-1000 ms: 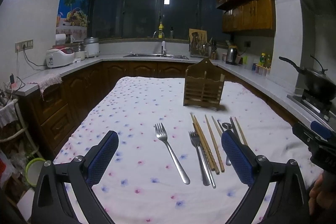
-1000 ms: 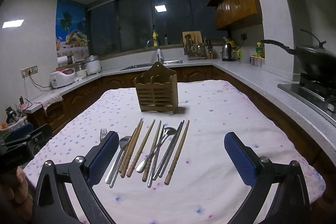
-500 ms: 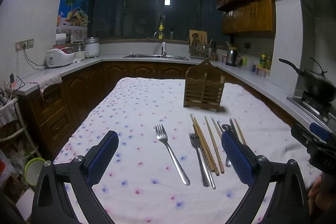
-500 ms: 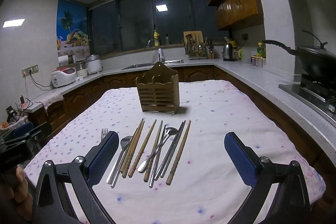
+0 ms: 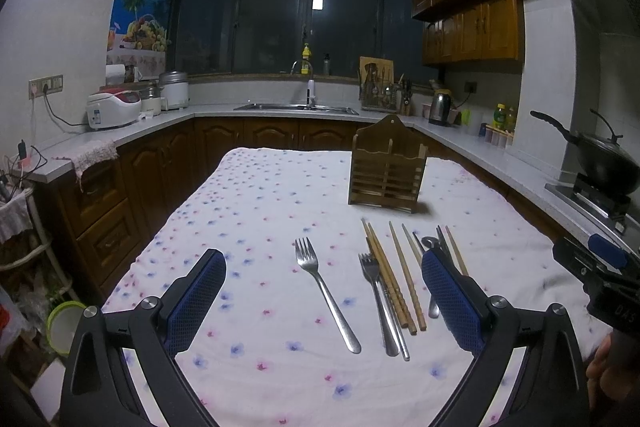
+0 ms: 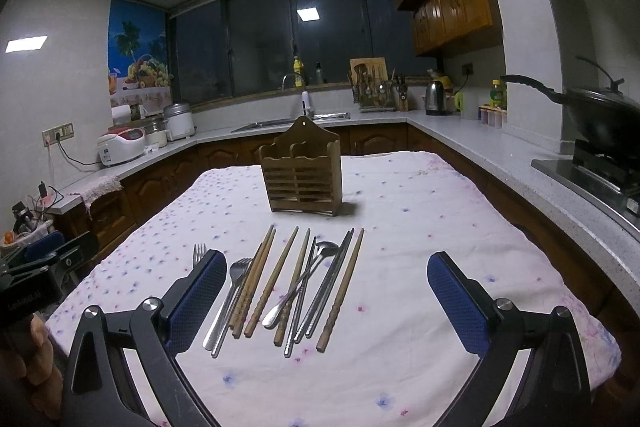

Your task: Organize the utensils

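Note:
On a flowered tablecloth lies a single steel fork, apart to the left of a row of utensils: a second fork, several wooden chopsticks, a spoon and metal chopsticks. Behind them stands a slatted wooden utensil holder. My left gripper hangs open above the near table edge, the lone fork between its fingers' line of sight. Over the near edge my right gripper is open too, its left pad covering part of a fork. Neither holds anything.
Kitchen counters wrap around the table, with a sink at the back, a rice cooker left and a wok on a stove at the right. A person's hand holds the other gripper at each view's edge.
Both views have shifted only slightly; the utensils sit a little lower and nearer in the right wrist view. Nothing on the table has moved and both grippers stay open.

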`<action>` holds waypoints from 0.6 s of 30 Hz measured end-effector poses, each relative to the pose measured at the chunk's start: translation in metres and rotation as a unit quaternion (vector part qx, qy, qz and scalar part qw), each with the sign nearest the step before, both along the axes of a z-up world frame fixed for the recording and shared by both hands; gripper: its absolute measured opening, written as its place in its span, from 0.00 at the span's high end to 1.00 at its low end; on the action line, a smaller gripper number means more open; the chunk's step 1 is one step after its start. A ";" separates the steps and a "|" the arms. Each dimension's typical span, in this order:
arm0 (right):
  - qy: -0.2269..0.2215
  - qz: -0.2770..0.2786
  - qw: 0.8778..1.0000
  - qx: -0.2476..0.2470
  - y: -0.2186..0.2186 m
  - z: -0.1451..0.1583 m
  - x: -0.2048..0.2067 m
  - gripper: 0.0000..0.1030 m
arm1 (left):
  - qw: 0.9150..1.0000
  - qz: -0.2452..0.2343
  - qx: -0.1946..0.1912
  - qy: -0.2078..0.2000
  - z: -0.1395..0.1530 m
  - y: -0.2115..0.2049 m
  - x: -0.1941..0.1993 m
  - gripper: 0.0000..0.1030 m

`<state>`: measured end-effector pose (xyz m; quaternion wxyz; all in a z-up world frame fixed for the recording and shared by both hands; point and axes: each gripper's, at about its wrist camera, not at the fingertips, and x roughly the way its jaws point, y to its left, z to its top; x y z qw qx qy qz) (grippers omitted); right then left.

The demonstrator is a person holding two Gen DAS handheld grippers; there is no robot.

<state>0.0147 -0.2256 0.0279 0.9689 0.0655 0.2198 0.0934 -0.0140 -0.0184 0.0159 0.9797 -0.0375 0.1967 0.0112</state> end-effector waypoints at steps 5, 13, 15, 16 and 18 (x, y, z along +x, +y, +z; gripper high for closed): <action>0.002 0.001 1.000 -0.002 0.001 -0.002 -0.001 0.02 | 1.000 -0.001 -0.005 0.006 -0.002 0.001 0.003 0.04; 0.025 0.004 1.000 -0.001 -0.001 -0.009 0.013 0.02 | 0.999 -0.004 -0.026 0.042 -0.006 0.011 0.027 0.04; 0.032 0.004 0.999 -0.003 -0.003 -0.009 0.019 0.02 | 0.998 -0.007 -0.025 0.051 -0.005 0.011 0.036 0.04; 0.036 0.004 0.999 -0.002 -0.004 -0.010 0.023 0.02 | 0.998 -0.010 -0.027 0.057 -0.005 0.011 0.040 0.04; 0.046 0.005 0.999 0.004 -0.007 -0.011 0.031 0.02 | 0.997 -0.017 -0.034 0.072 -0.005 0.011 0.051 0.05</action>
